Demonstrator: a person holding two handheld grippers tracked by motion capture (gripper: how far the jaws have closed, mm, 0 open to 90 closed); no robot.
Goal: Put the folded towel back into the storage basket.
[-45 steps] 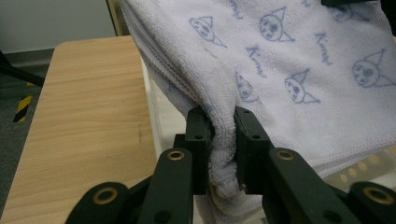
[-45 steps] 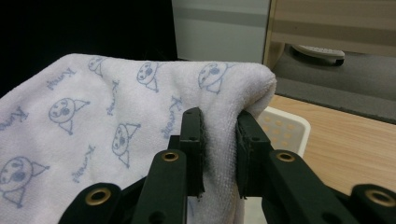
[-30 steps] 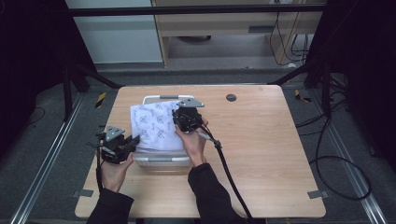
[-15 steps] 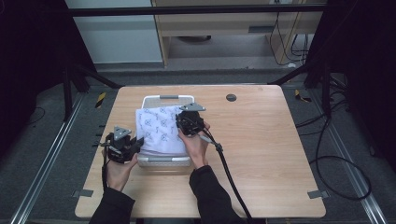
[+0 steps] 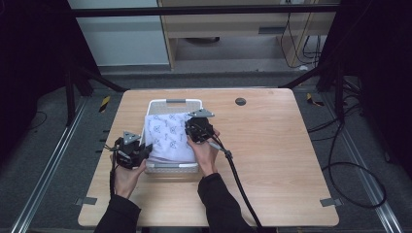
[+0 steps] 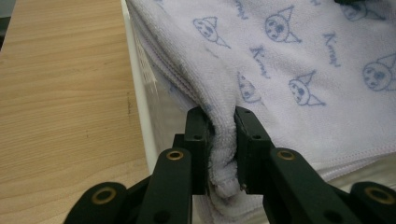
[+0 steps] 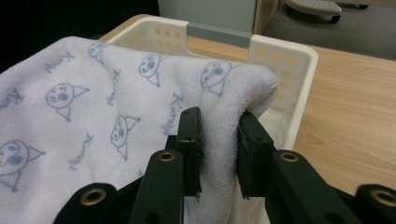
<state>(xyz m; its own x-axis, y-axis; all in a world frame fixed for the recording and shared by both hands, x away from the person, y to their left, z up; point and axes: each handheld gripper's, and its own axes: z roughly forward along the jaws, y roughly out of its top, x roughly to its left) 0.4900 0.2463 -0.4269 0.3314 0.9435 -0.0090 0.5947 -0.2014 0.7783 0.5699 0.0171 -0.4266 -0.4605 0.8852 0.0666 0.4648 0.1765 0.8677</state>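
A pale lilac towel [image 5: 169, 136] printed with small cartoon faces lies folded over a white perforated basket [image 5: 175, 104] on the wooden table. My left gripper [image 5: 138, 151] is at the basket's near left corner, shut on a bunched fold of the towel [image 6: 280, 70] at its edge; the gripper [image 6: 223, 154] pinches cloth between its jaws. My right gripper [image 5: 194, 131] is over the basket's right side, shut on the towel's [image 7: 93, 107] thick folded edge, with the gripper [image 7: 219, 149] squeezing the cloth.
The basket's wall [image 7: 285, 60] has rows of round holes and a grey handle [image 5: 176, 101] at its far end. A dark round grommet [image 5: 240, 101] sits in the table beyond. Bare tabletop [image 5: 282, 155] spreads to the right; a cable [image 5: 238, 179] trails from my right gripper.
Both grippers have carried the towel toward the near end of the basket. The left gripper has moved right and closer to the basket's corner.
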